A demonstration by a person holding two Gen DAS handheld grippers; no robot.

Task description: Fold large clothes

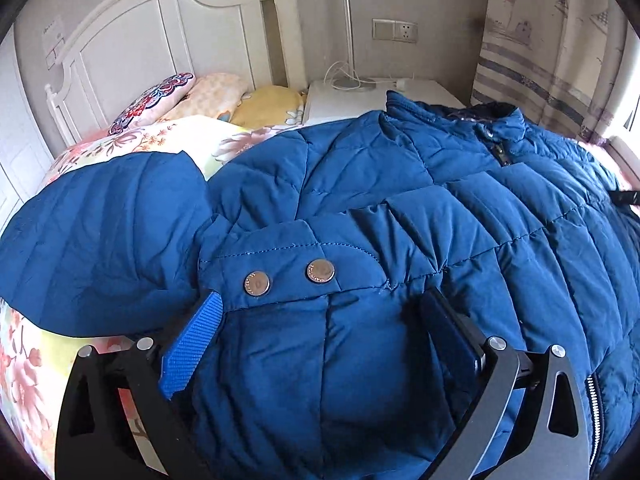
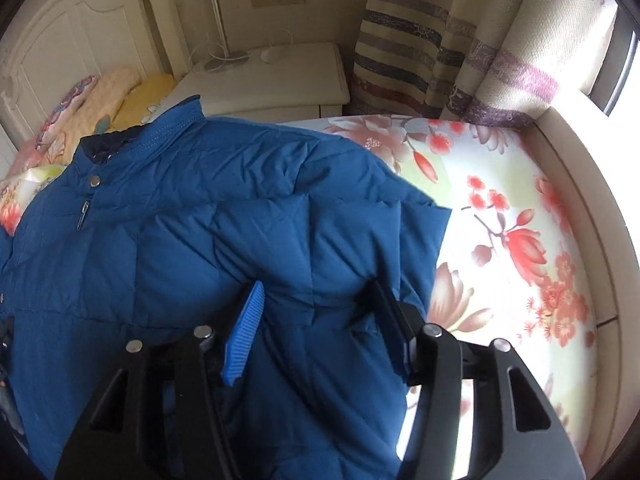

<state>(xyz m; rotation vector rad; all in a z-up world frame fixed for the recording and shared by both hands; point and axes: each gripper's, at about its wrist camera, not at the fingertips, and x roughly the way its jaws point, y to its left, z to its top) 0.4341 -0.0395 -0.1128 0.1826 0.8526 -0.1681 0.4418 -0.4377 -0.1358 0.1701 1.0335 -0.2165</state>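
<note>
Blue quilted puffer jacket (image 1: 360, 200) spread across floral-sheeted bed (image 2: 500, 208), collar toward headboard | left tool (image 1: 324, 312) wide open, nothing held | right tool (image 2: 316, 300) half-open astride sleeve, pads not pinching | advice: grip deep, fold sleeve inward.

Daylight from the window (image 2: 616, 60) washes out the bedsheet (image 2: 520, 184); fisheye edges curve, dark corners.

Left hand-held gripper (image 1: 324, 328) spread wide, pressing down into the blue puffer jacket (image 1: 400, 208) on the floral bed (image 1: 24, 364). Two metal snaps (image 1: 288, 278) sit just ahead of the fingers. A sleeve (image 1: 100, 240) lies out to the left, pillows (image 1: 224, 96) beyond.
</note>
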